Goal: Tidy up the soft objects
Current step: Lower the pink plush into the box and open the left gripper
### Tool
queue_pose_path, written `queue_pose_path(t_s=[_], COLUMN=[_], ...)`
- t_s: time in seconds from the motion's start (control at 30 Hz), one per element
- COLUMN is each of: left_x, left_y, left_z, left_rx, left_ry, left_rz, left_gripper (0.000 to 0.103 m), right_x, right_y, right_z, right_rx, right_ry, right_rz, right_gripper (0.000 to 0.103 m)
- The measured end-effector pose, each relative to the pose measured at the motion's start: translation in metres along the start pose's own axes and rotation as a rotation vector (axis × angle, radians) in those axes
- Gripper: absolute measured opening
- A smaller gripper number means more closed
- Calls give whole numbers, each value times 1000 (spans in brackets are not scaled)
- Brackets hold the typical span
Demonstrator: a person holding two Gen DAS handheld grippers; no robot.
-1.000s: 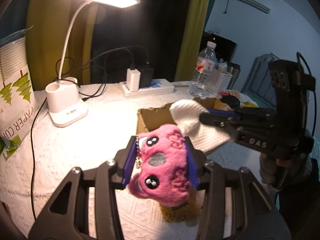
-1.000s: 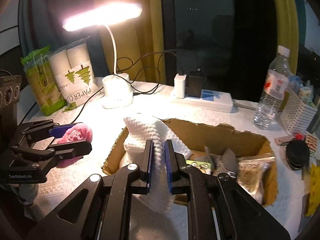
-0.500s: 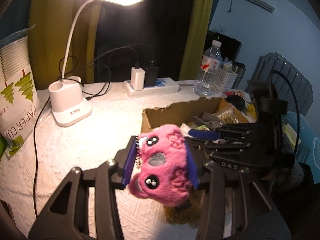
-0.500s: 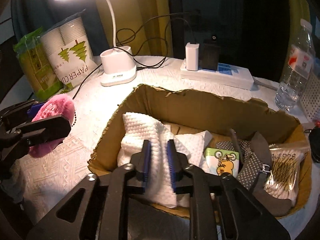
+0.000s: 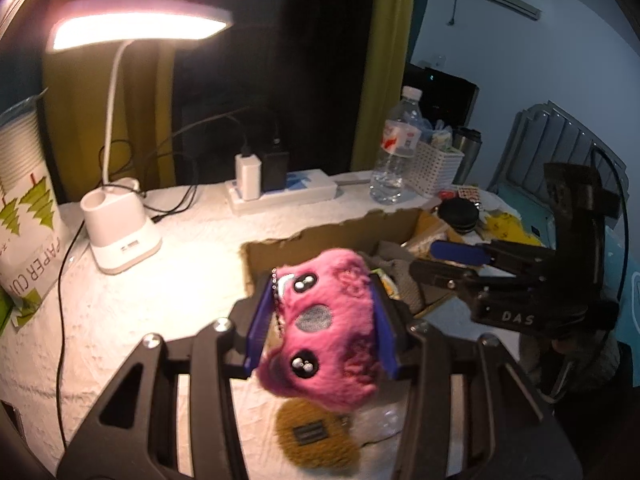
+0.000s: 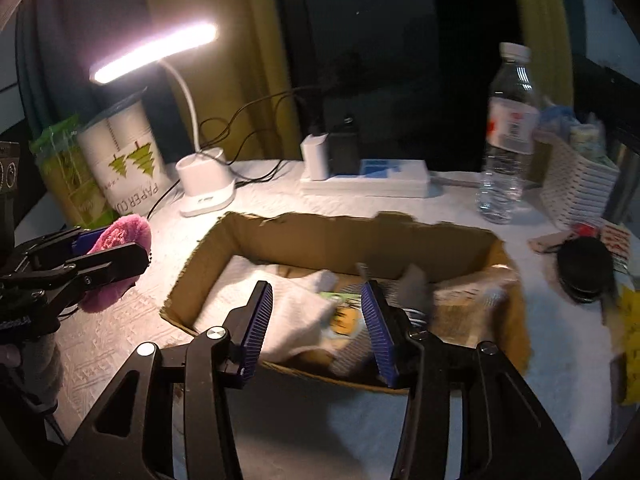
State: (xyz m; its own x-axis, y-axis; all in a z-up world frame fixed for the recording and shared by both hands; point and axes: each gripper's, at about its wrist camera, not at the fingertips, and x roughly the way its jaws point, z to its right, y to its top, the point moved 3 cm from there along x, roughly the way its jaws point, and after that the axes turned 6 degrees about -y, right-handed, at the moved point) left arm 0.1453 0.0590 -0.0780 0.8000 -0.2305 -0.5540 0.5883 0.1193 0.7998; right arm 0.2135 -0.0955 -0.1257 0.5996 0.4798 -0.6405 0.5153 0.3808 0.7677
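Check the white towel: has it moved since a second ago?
Yes. The white towel went from draped over the cardboard box's near rim to lying inside it; the right gripper has just been opening, empty.

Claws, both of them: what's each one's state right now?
Left claw: shut on the pink plush toy.
Right claw: open, jaws have just been opening, nothing between them; the white cloth lies in the cardboard box.

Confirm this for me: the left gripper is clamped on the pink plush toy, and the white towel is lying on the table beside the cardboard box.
Wrong on one point. The white towel lies inside the cardboard box, not beside it, as the right wrist view shows. The left gripper is indeed clamped on the pink plush toy.
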Motion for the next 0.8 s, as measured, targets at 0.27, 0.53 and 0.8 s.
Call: queue_pose_path(t_s=[0.27, 0.53, 0.8], left_x=[30, 64, 93], left_y=[5, 12, 19], left_z=[31, 54, 63], left_rx=[26, 63, 60], left_ry=[-5, -12, -17], left_rz=[-41, -77, -105], left_gripper=[47, 47, 75], right_x=[-24, -32, -38], right_y=[-12, -21, -26], right_z=[43, 73, 94], right_rx=[54, 96, 120], right_ry=[-37, -46, -64], right_rz=[38, 52, 63], right_gripper=[49, 49, 49])
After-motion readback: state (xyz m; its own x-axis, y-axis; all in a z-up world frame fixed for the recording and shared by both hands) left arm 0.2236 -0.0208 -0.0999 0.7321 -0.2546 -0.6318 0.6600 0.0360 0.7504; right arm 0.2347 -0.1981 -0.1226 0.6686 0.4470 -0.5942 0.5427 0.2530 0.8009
